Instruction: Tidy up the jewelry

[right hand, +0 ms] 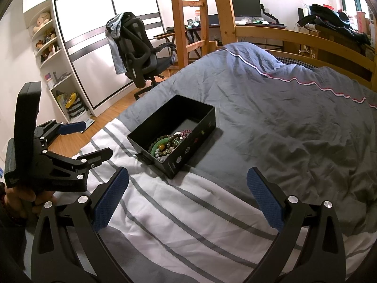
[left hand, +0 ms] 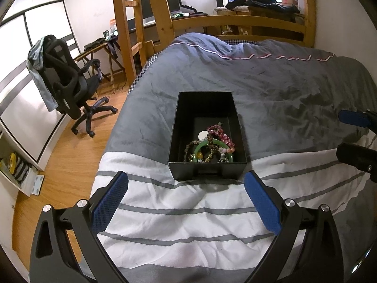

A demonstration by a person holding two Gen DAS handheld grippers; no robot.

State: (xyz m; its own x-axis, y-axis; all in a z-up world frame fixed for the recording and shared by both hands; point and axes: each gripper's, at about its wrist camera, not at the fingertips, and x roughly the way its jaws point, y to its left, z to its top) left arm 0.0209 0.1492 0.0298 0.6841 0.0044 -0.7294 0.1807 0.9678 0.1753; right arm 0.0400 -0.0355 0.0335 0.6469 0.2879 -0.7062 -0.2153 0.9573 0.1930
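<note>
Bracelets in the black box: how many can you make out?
4 at least: a pink beaded bracelet at the far right, a green jade-like bangle in the middle, an olive-brown beaded strand at left, and a pale mixed-bead bracelet nearest. They overlap in the black rectangular box, so more may be hidden.

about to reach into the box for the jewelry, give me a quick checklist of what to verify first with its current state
1. Left tool open with nothing held: ok.
2. Right tool open with nothing held: ok.
3. Black box has no lid on and sits flat on the bed: ok.
4. Jewelry inside the box, green bangle and pink bead bracelet in view: ok.
5. Pieces lie apart enough to lift one alone: not ok, they overlap in a pile.
6. Both tools short of the box, neither touching it: ok.
</note>
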